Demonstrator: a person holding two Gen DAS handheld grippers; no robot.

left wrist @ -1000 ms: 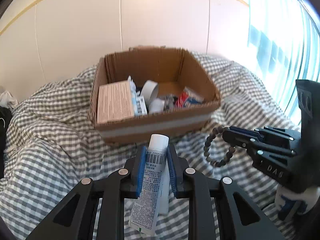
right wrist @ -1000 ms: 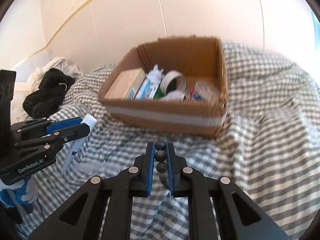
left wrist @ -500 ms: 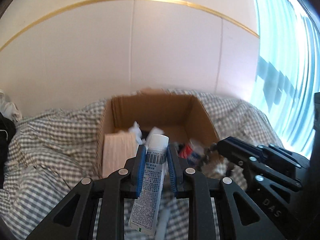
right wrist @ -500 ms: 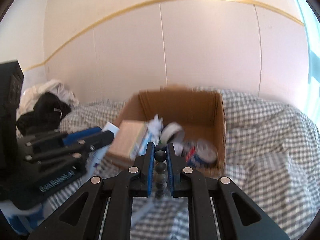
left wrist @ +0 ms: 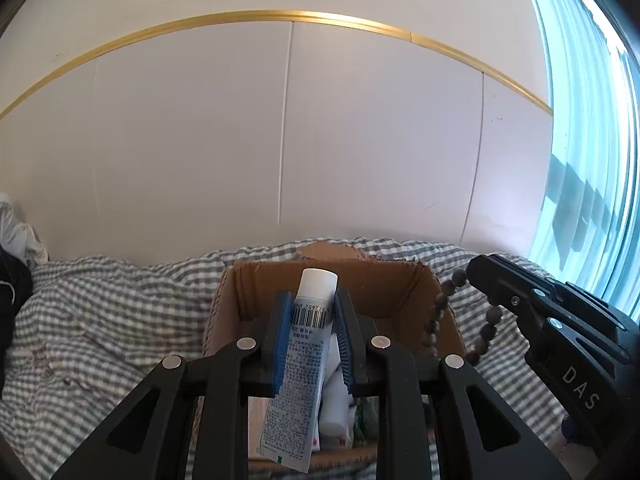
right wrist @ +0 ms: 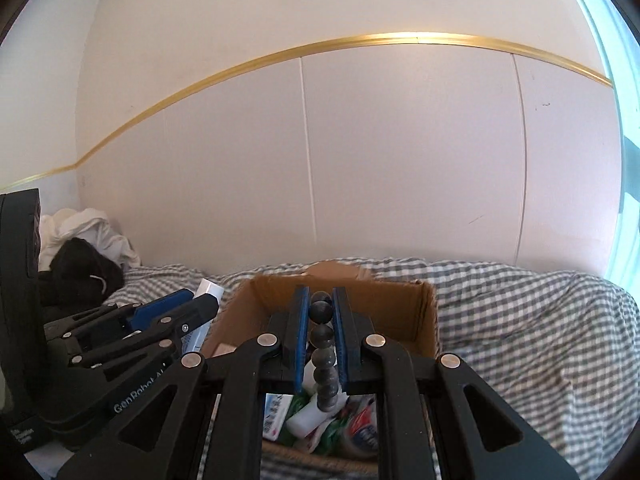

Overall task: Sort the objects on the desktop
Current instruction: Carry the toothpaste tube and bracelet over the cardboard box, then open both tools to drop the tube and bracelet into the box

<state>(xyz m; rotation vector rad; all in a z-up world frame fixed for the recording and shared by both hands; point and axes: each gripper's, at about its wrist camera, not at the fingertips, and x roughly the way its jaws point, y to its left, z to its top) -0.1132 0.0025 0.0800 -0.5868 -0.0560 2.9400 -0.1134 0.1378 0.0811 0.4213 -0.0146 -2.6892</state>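
Observation:
My left gripper (left wrist: 311,300) is shut on a white tube (left wrist: 304,360) with a barcode and holds it over the open cardboard box (left wrist: 384,280). My right gripper (right wrist: 321,300) is shut on a dark bead bracelet (right wrist: 325,356), which hangs down over the same box (right wrist: 424,320). In the left wrist view the right gripper (left wrist: 476,272) shows at the right with the bracelet (left wrist: 436,316) dangling at the box's right wall. In the right wrist view the left gripper (right wrist: 212,300) and the tube's cap (right wrist: 210,290) show at the left.
The box holds several items, among them packets and a tape roll (right wrist: 360,436). It sits on a grey-and-white checked cloth (right wrist: 520,320). Black and white clothes (right wrist: 84,252) lie at the far left. A white panelled wall (left wrist: 280,140) stands behind, a window (left wrist: 592,160) at the right.
Both grippers have moved forward and up from in front of the box to above it, each keeping its object. The views now tilt up toward the wall.

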